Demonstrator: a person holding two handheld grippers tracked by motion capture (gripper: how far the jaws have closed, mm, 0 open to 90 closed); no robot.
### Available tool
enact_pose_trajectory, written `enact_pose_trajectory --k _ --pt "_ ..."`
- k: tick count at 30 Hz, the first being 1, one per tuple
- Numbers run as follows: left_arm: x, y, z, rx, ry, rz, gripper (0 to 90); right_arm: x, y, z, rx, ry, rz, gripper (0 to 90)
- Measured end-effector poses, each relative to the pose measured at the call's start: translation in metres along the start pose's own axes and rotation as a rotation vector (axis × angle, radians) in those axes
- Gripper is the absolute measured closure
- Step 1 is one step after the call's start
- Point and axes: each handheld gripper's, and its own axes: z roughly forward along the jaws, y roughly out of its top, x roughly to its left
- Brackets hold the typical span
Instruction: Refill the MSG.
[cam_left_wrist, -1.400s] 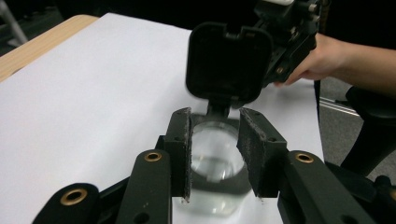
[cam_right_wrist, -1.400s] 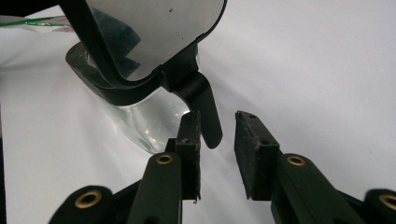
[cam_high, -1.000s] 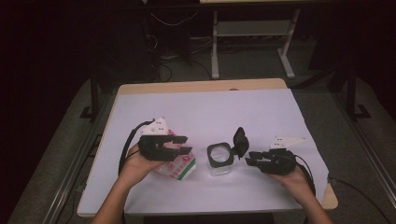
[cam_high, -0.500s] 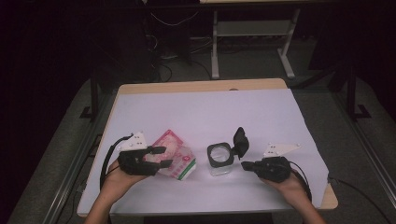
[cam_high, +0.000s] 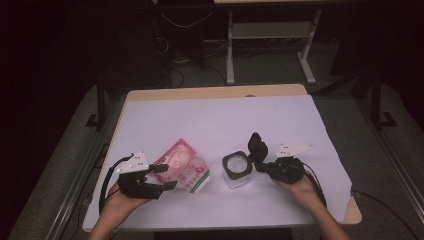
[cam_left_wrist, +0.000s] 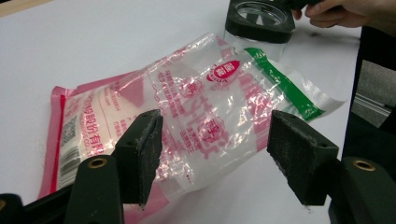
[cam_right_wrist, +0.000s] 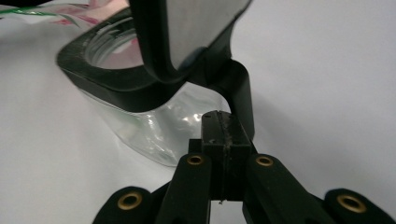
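A pink and clear plastic bag (cam_high: 182, 165) (cam_left_wrist: 210, 93) with a green end lies flat on the white table. My left gripper (cam_high: 167, 176) (cam_left_wrist: 215, 140) sits at its near left edge. Its jaws have just been opening and now stand open, the pads not pressing the bag's near edge that lies between them. A clear container with a black rim (cam_high: 236, 167) (cam_right_wrist: 154, 126) stands right of the bag, its hinged lid (cam_high: 257, 145) (cam_right_wrist: 196, 28) flipped up. My right gripper (cam_high: 262, 165) (cam_right_wrist: 225, 126) is shut, tips against the lid's hinge strap. Whether the strap is pinched is unclear.
The white table sheet (cam_high: 215, 115) stretches bare behind the bag and container. The table's near edge runs just under both forearms. Dark floor, cables and a metal frame lie beyond the far edge.
My left gripper has drawn back to the left and toward the near edge, off the bag, which now lies uncovered. Its jaws are wider. The right gripper has closed at the lid's hinge.
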Motion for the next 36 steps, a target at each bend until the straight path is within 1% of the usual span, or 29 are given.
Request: enact_pose_trajectory --k 2,3,4,6,8,9,12,14,15,18,19,22,23,27,31,33,36 --pt "-0.002 -0.002 0.000 0.002 0.002 0.000 34.5 -0.003 -0.001 0.000 -0.001 0.004 0.011 89.8" --pt "-0.002 -0.003 0.000 0.006 0.003 0.001 34.4 -0.004 0.000 0.001 -0.006 -0.003 0.008 89.8" --pt "-0.003 -0.004 -0.001 0.011 0.006 0.012 34.0 -0.005 0.000 0.001 -0.009 -0.006 0.012 89.8" --pt "-0.006 -0.006 -0.002 0.014 0.015 0.016 33.5 -0.006 0.000 0.002 -0.013 -0.008 0.014 89.8" --pt "-0.009 -0.010 -0.003 0.018 0.024 0.019 32.7 -0.003 -0.001 0.001 -0.001 -0.007 0.009 89.8" --pt "-0.010 -0.012 -0.004 0.022 0.030 0.030 32.6 0.000 -0.002 0.000 0.004 -0.006 0.004 89.6" --pt "-0.009 -0.019 -0.003 0.021 0.038 0.029 32.7 0.007 -0.005 -0.003 0.003 0.012 0.000 86.3" --pt "-0.009 -0.023 0.000 0.038 0.055 0.046 32.6 0.011 -0.009 -0.003 0.009 0.018 -0.005 83.6" --pt "-0.009 -0.024 0.003 0.048 0.063 0.050 31.4 0.013 -0.011 -0.004 0.021 0.020 -0.002 82.0" --pt "-0.011 -0.027 0.010 0.071 0.084 0.072 29.2 0.013 -0.013 -0.005 0.024 0.020 0.004 80.8" --pt "-0.011 -0.027 0.012 0.077 0.097 0.085 28.3 0.013 -0.014 -0.006 0.023 0.020 0.006 80.4" --pt "-0.012 -0.026 0.017 0.066 0.096 0.080 27.8 0.010 -0.014 -0.009 0.014 0.013 0.014 79.9" --pt "-0.012 -0.025 0.019 0.070 0.102 0.092 27.9 0.009 -0.014 -0.009 0.012 0.013 0.020 79.9" --pt "-0.010 -0.024 0.025 0.057 0.133 0.079 26.7 0.007 -0.014 -0.010 0.007 0.010 0.020 79.9" --pt "-0.009 -0.025 0.032 0.051 0.171 0.077 17.0 0.007 -0.013 -0.010 0.004 0.008 0.019 79.9" --pt "-0.008 -0.025 0.034 0.045 0.170 0.068 13.5 0.006 -0.013 -0.011 0.001 0.007 0.022 79.9" --pt "-0.007 -0.026 0.035 0.013 0.171 0.046 12.4 0.005 -0.013 -0.012 -0.001 0.006 0.027 79.9"
